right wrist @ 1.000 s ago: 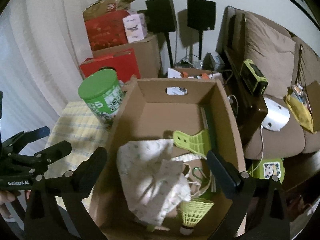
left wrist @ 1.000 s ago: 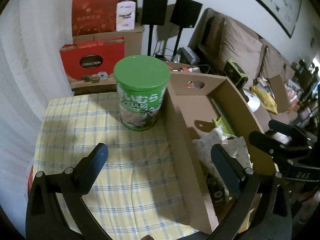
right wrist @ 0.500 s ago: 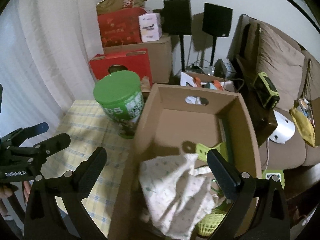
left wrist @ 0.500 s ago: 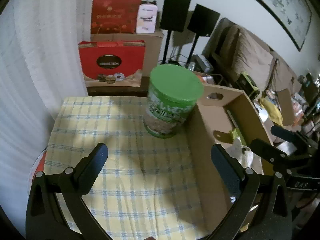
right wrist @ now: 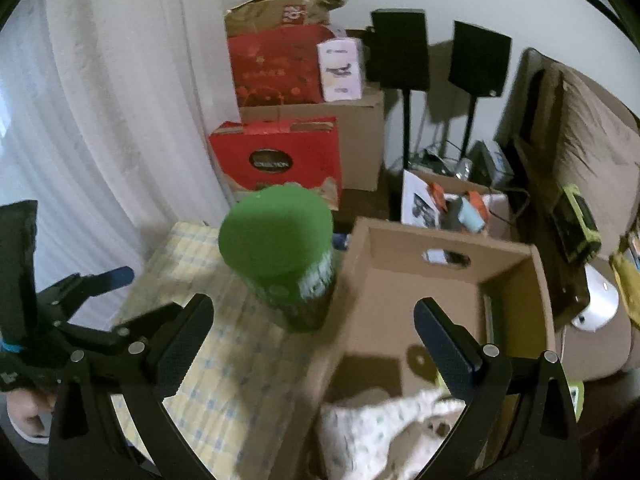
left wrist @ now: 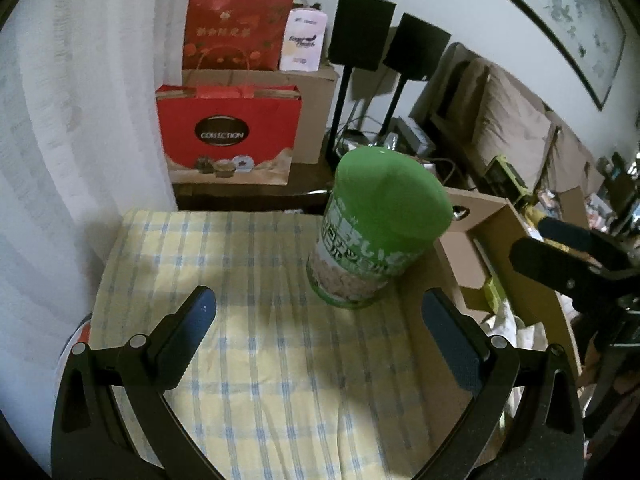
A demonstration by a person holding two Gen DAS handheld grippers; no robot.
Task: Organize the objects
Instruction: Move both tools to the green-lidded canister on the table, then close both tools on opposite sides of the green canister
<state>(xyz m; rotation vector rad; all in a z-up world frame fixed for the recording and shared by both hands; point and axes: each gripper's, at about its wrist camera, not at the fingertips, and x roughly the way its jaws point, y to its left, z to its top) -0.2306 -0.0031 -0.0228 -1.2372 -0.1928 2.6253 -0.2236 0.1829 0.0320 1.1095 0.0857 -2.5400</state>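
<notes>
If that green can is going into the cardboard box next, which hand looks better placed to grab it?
Probably the left hand-held gripper: it is open, and the green can stands just ahead, between its fingers' lines. The right hand-held gripper, also open, points mostly over the cardboard box.

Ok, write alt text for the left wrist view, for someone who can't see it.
A green-lidded canister stands upright on a yellow-and-blue checked tablecloth, beside an open cardboard box at its right. The left tongs are open and empty in the foreground; the right tongs reach in over the box. Red gift bags and speakers stand behind.
</notes>
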